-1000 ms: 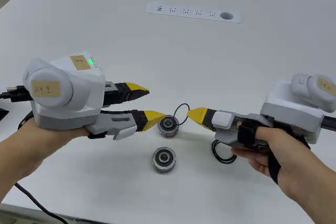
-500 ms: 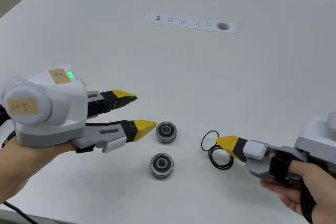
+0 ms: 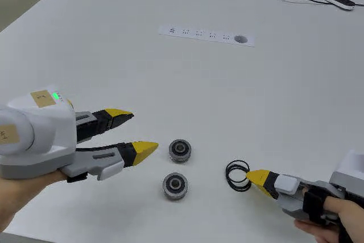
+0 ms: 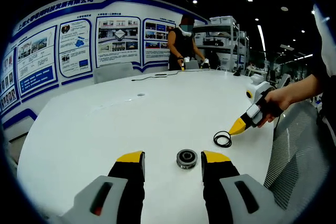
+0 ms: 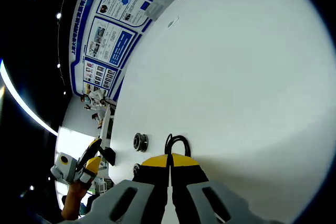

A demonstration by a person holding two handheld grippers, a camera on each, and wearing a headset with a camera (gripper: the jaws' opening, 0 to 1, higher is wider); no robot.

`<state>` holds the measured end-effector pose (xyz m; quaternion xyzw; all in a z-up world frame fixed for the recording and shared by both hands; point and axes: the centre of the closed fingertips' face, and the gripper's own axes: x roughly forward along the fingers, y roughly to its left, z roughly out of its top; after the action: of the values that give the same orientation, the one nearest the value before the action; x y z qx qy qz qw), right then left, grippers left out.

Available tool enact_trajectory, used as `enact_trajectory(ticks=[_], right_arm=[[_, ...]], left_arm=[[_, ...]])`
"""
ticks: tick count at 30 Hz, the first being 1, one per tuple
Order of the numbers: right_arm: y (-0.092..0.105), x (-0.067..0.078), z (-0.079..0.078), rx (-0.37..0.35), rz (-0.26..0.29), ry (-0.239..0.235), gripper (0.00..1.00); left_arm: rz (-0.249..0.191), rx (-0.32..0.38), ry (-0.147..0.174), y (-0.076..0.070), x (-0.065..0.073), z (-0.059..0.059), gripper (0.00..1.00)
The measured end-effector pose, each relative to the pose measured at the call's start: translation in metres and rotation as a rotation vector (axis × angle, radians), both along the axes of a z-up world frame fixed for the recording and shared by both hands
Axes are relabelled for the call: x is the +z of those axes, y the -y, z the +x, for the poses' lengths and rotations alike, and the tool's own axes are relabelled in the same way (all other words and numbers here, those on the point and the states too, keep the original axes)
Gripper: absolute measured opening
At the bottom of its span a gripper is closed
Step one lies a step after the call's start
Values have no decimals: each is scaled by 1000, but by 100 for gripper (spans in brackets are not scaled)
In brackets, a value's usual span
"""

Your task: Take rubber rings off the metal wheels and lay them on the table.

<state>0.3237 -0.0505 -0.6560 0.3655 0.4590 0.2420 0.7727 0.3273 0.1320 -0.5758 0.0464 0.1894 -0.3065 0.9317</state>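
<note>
We are holding the left gripper with its jaws spread wide and nothing between them, and the right gripper with its yellow tips pressed together. The rubber rings are lying in a small black tangle on the white table. The right gripper's tips are meeting their edge, though we cannot tell whether a ring is caught between them. The farther metal wheel and the nearer metal wheel are sitting apart from the rings, on the side toward the left gripper, which is hovering beyond them.
</note>
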Motion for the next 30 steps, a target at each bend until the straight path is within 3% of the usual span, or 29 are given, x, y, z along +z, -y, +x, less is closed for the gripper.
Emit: enact_trajectory(ticks=[6,20,27,30], right_arm=[[4,-3,-6,-5,-49,-2,2],[13,-3,-2,-22,-78,28,11],[18,3,2,10,-115,100,16],[20,11,8,17,-119,168,18]], left_arm=[[-12,9,0,-1,0,-2,44],[-21,16,7,-1,2,-4,44],[-29,37,16,-8,5,-6,44],[-35,49,24,-12,7,-7,44]])
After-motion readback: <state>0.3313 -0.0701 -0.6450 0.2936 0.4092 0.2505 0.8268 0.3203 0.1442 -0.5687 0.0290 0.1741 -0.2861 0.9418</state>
